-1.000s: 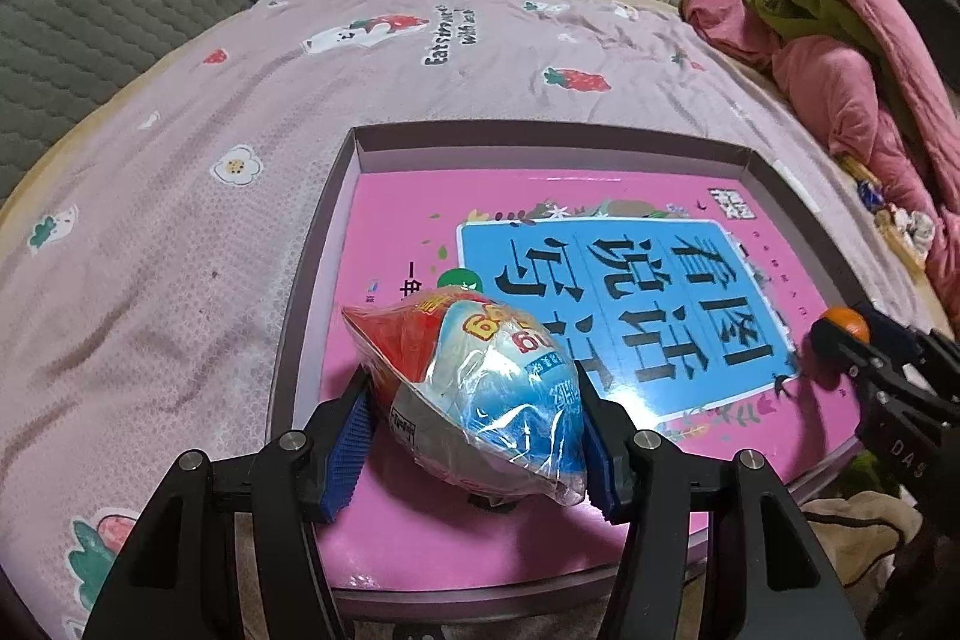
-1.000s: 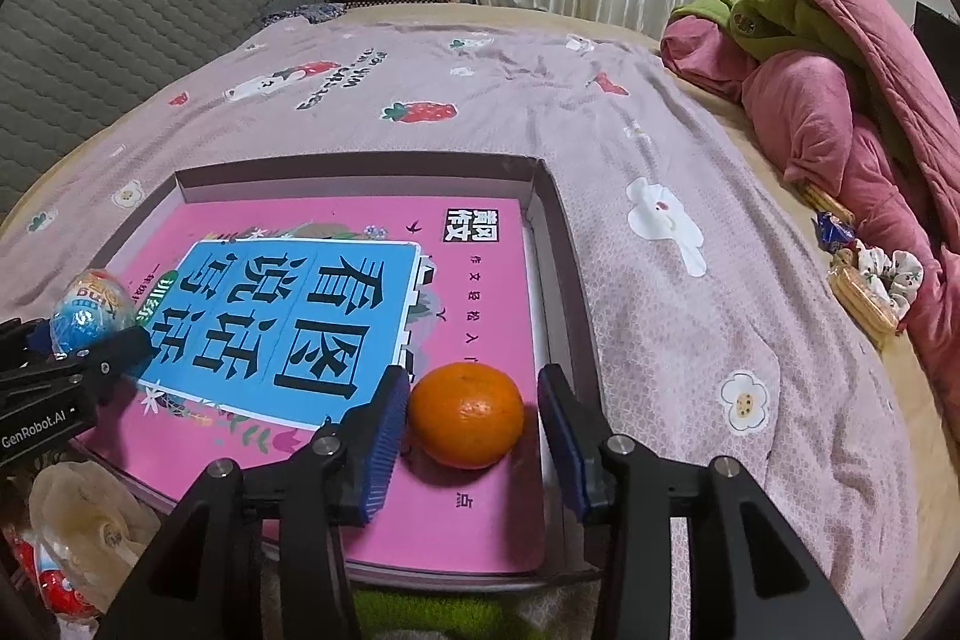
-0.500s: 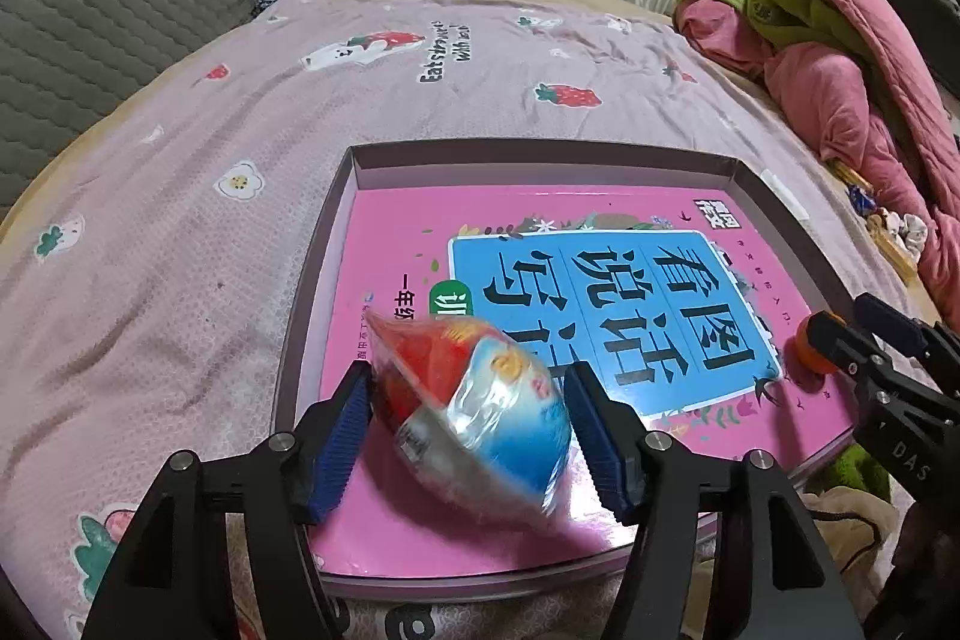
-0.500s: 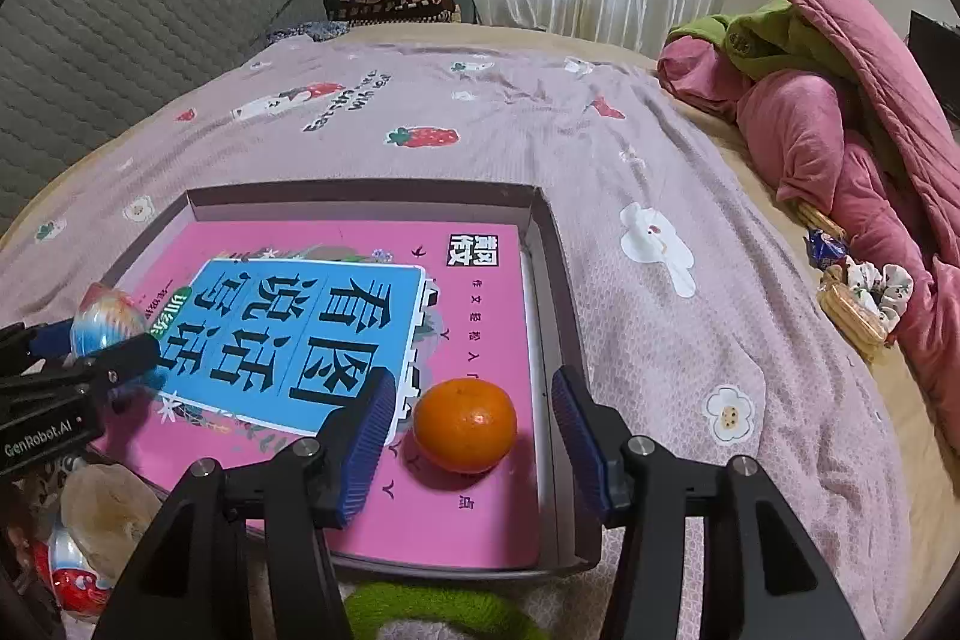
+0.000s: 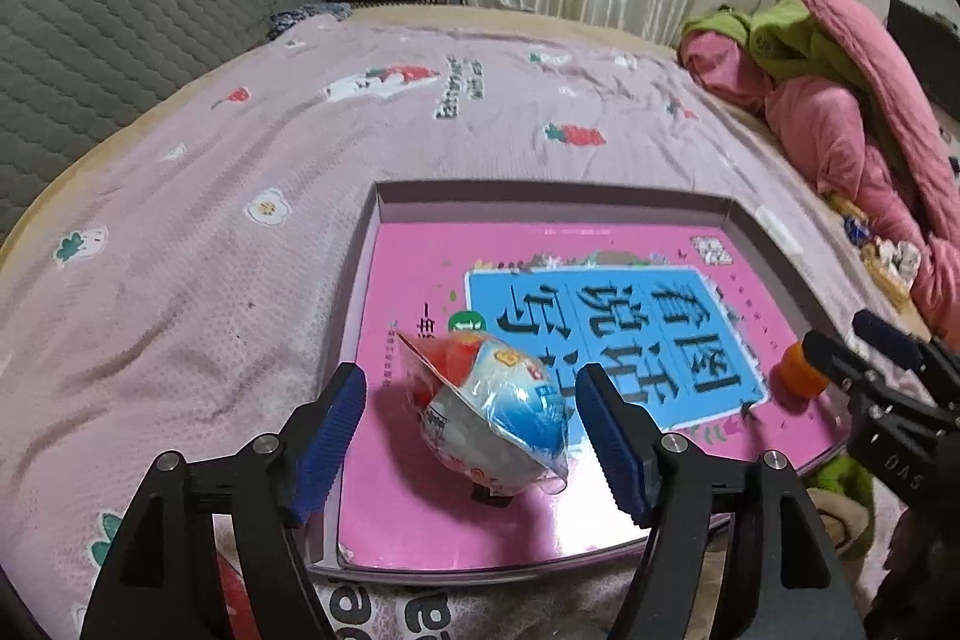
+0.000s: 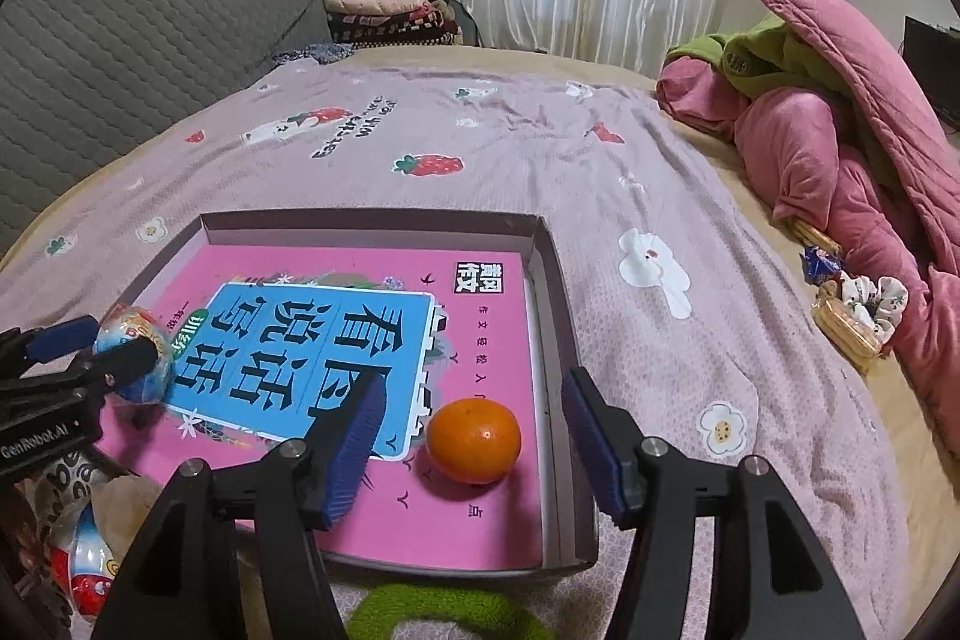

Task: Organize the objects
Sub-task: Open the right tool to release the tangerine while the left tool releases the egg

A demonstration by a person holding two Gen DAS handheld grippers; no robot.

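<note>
The wrapped toy egg (image 5: 498, 412) lies on the pink book (image 5: 540, 496) at the lower centre of the left wrist view, tilted, its clear wrapper edge sticking up toward the upper left. The left gripper (image 5: 471, 436) is spread wide around it, a gap showing between each blue pad and the wrapper, so nothing is held. In the right wrist view the same egg (image 6: 135, 358) sits at the left edge, partly behind the left gripper's fingers (image 6: 129, 355).

The orange (image 6: 474, 439) rests on the book (image 6: 480, 520) in the lower centre of the right wrist view, just beside the tray's right wall. The right gripper (image 6: 471, 442) is also wide open, its pads on either side of the fruit and clear of it. In the left wrist view the orange (image 5: 798, 379) peeks out at the right, partly hidden by the right gripper (image 5: 864, 349).

The book fills a shallow tray (image 6: 372, 223) that lies on a pink printed bedsheet (image 6: 600, 172). A heap of pink and green quilts (image 6: 828, 100) fills the upper right
</note>
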